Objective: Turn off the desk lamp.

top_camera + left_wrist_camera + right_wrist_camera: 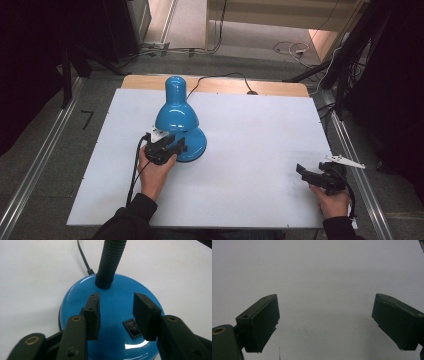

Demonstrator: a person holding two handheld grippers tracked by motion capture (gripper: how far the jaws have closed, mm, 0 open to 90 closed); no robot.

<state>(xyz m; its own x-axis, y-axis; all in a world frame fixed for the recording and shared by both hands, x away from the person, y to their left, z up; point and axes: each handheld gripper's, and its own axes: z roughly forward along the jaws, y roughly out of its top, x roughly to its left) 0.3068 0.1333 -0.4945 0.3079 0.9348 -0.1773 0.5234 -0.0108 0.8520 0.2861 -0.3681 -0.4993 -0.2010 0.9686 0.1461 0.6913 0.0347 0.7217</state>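
A blue desk lamp stands on the white table [250,140], its shade [175,112] bent down over its round base [196,145]. My left gripper [167,146] hovers at the base's near side. In the left gripper view my left gripper [117,300] is open over the blue base [112,290], with nothing pressed between its jaws. A black rocker switch [132,328] sits on the base just inside the right-hand jaw. The black ribbed neck [110,262] rises behind. My right gripper [306,172] rests near the table's right front corner, and my right gripper [325,307] is open over bare table.
The lamp's black cord [220,77] runs from the base over the table's far edge. Metal rails [35,165] run along the floor on both sides. Cables lie on the floor behind the table. The table [319,272] under the right gripper is plain white.
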